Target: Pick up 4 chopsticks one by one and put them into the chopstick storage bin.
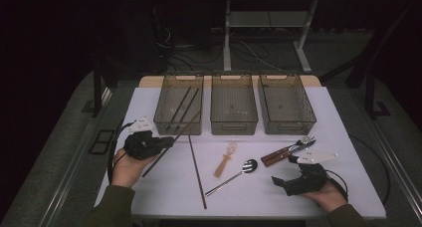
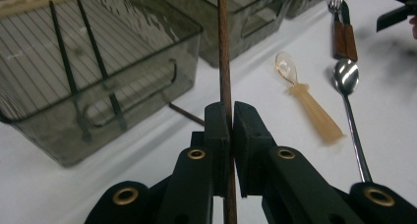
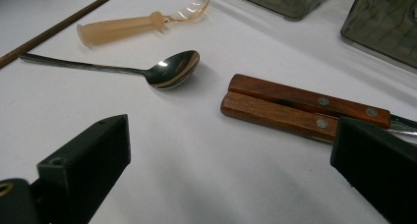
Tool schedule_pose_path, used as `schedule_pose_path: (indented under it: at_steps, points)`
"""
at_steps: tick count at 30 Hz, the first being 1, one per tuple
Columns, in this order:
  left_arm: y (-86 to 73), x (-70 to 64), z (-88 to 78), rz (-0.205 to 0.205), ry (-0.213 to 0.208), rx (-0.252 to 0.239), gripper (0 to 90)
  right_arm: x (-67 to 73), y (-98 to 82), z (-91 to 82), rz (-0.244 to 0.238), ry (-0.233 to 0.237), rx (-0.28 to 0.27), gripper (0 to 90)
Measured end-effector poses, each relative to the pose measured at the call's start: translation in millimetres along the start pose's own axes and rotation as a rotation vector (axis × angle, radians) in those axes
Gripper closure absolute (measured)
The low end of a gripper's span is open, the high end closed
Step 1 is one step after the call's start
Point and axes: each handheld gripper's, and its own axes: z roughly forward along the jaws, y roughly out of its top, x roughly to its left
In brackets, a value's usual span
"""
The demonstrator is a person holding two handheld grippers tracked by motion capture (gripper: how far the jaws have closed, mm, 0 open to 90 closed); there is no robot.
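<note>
Apparently sorting is just beginning: the left gripper is pinching a chopstick near the left bin holding two sticks, while the right gripper is hovering spread above the remaining cutlery.

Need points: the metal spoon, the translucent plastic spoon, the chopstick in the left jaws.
Shiny metal spoon (image 3: pixel 174 69), right gripper view, on its bowl.
Translucent orange plastic spoon (image 2: pixel 314 113), left gripper view, on its handle.
Thin brown wooden chopstick (image 2: pixel 224 62), left gripper view, shaft above the jaws.
</note>
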Motion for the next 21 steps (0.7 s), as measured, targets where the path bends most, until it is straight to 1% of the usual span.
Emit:
schedule_pose_path:
  at_steps: [6, 14, 18, 20, 21]
  points:
    - [10.1, 8.2, 3.0, 0.001, 0.006, -0.025, 84.9, -1.2, -0.1, 0.5, 0.005, 0.001, 0.002, 1.4]
    - [28.3, 21.2, 7.0, -0.026, 0.007, -0.08, 85.0, -1.8, -0.4, 0.3, 0.008, -0.001, 0.0, 1.4]
    - [41.0, 27.2, 12.0, -0.027, 0.017, -0.087, 84.9, -1.7, -0.5, -0.3, 0.011, -0.001, -0.002, 1.4]
    - [48.6, 30.6, 14.5, -0.019, 0.028, -0.079, 84.9, -1.5, -0.5, -0.3, 0.013, 0.0, -0.001, 1.4]
    - [52.1, 32.4, 16.1, -0.022, 0.033, -0.081, 84.9, -1.5, -0.5, -0.3, 0.012, 0.0, -0.001, 1.4]
